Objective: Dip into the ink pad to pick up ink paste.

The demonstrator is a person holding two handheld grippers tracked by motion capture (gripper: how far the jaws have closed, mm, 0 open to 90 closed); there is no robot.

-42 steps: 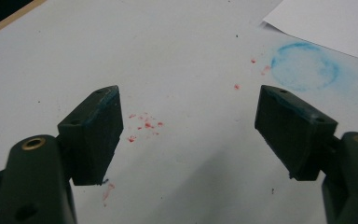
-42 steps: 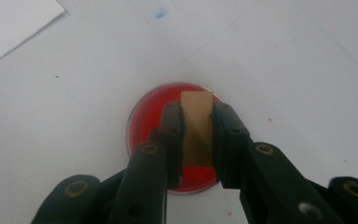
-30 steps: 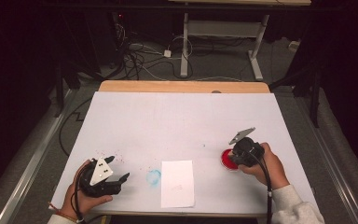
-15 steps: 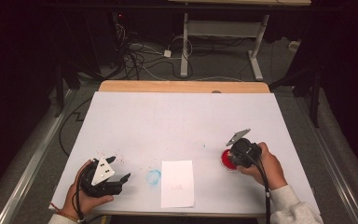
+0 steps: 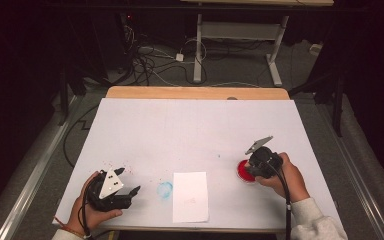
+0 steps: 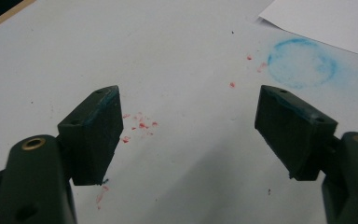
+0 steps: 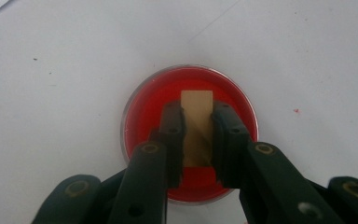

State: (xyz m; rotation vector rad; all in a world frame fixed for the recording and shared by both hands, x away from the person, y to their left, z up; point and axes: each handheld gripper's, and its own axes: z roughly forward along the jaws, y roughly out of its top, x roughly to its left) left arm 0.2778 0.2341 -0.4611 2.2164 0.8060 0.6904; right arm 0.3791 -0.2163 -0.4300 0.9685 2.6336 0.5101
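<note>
A round red ink dish [image 5: 241, 171] sits on the white table at the right. My right gripper [image 5: 258, 163] hangs over it, shut on a small tan block [image 7: 196, 105] that stands upright above the red surface [image 7: 142, 112]. Whether the block touches the ink is unclear. At the front left my left gripper [image 5: 128, 180] lies low over the table, held by a hand. Its jaws are wide open with nothing between them [image 6: 189, 93]. A faint blue ring print [image 6: 301, 63] marks the table just to the right of it [image 5: 164, 189].
A white sheet of paper [image 5: 190, 196] lies at the front middle, beside the blue ring. Small red specks [image 6: 140, 125] dot the table near the left gripper. The table's front edge [image 5: 195, 230] runs close to both hands.
</note>
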